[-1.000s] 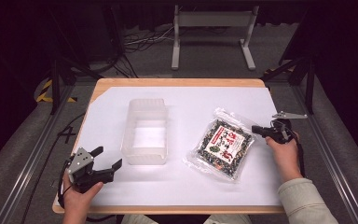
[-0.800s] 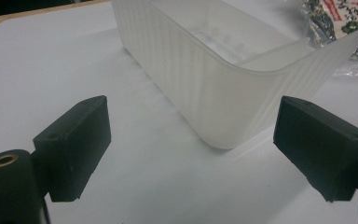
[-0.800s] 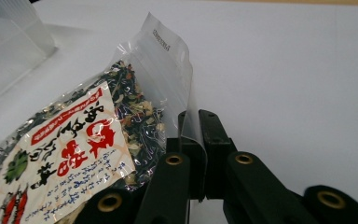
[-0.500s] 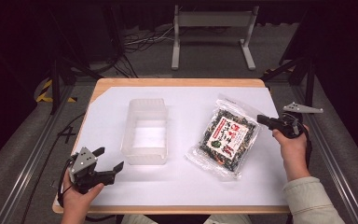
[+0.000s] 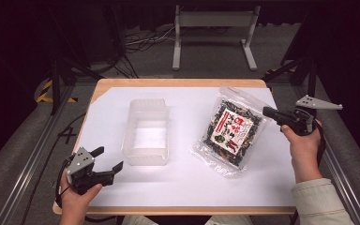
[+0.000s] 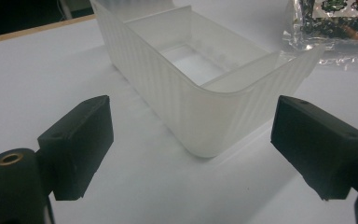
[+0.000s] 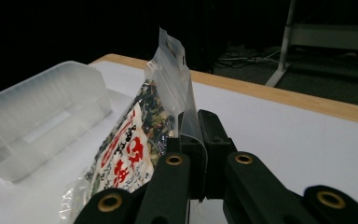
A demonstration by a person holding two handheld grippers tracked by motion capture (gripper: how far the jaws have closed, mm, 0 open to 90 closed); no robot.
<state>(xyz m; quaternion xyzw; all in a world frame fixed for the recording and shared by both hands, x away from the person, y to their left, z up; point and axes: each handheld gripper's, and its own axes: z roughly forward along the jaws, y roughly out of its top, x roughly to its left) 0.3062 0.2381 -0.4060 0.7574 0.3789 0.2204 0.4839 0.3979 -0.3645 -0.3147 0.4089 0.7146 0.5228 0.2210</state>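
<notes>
The clear plastic pouch of dark dried food with a red-and-white printed label [image 5: 233, 130] sits right of centre on the white sheet covering the wooden table [image 5: 187, 187], its right edge lifted and its lower left corner seemingly still on the sheet. The right gripper [image 5: 273, 113] has its black jaws clamped tight on that edge's clear seam, which the right gripper view shows pinched between them with the pouch standing tilted beyond. The pouch's long axis runs from the near left to the far right, and the translucent white ribbed plastic bin [image 5: 147, 132] lies well to its left, empty, long axis pointing away from the person. Any carry to the bin would go leftward over bare sheet, and the right hand is the nearer. The left gripper [image 5: 108, 161] hovers near the bin's near left corner, jaws spread wide and holding nothing, with free room toward the table's front edge.
</notes>
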